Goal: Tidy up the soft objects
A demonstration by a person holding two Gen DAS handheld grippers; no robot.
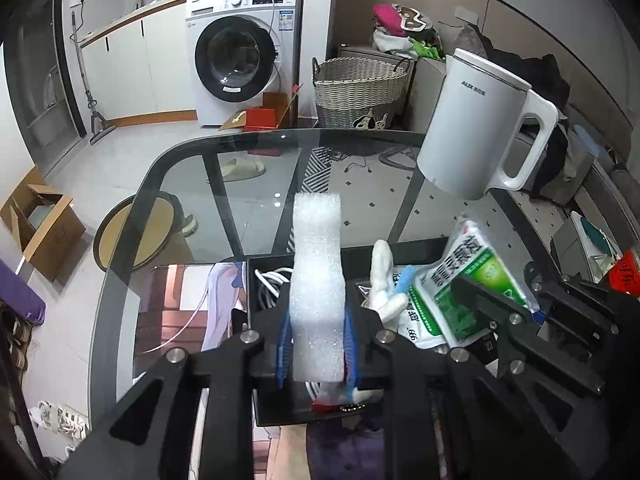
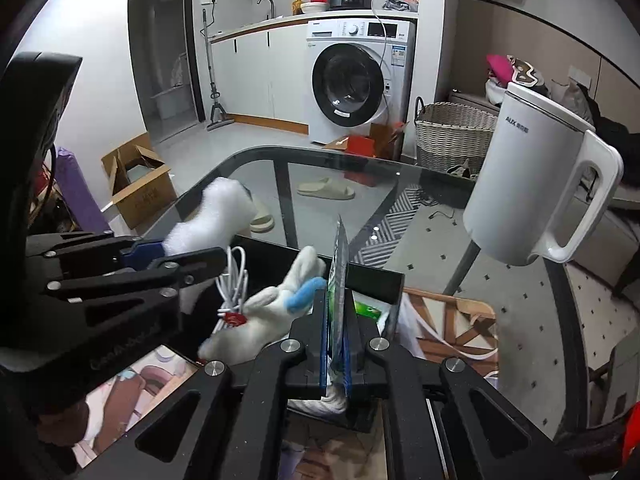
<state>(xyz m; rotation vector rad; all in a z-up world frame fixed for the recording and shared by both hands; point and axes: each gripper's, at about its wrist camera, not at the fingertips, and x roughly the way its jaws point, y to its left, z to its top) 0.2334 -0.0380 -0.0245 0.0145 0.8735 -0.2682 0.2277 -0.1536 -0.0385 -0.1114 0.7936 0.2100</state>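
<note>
My left gripper (image 1: 316, 340) is shut on a white foam block (image 1: 317, 280) and holds it upright above a black tray (image 1: 420, 250) on the glass table. It also shows in the right wrist view (image 2: 218, 216). My right gripper (image 2: 336, 336) is shut on a green-and-white plastic packet (image 2: 338, 280), seen edge-on. The same packet shows flat in the left wrist view (image 1: 468, 284). A white plush toy with a blue patch (image 2: 276, 308) and a coiled white cable (image 2: 234, 280) lie in the tray.
A white AUX kettle (image 1: 476, 124) stands at the table's far right. A printed mat (image 1: 180, 308) lies left of the tray. Beyond the table are a wicker basket (image 1: 360, 92), a washing machine (image 1: 244, 56), a cardboard box (image 1: 40, 228) and slippers (image 2: 326, 190).
</note>
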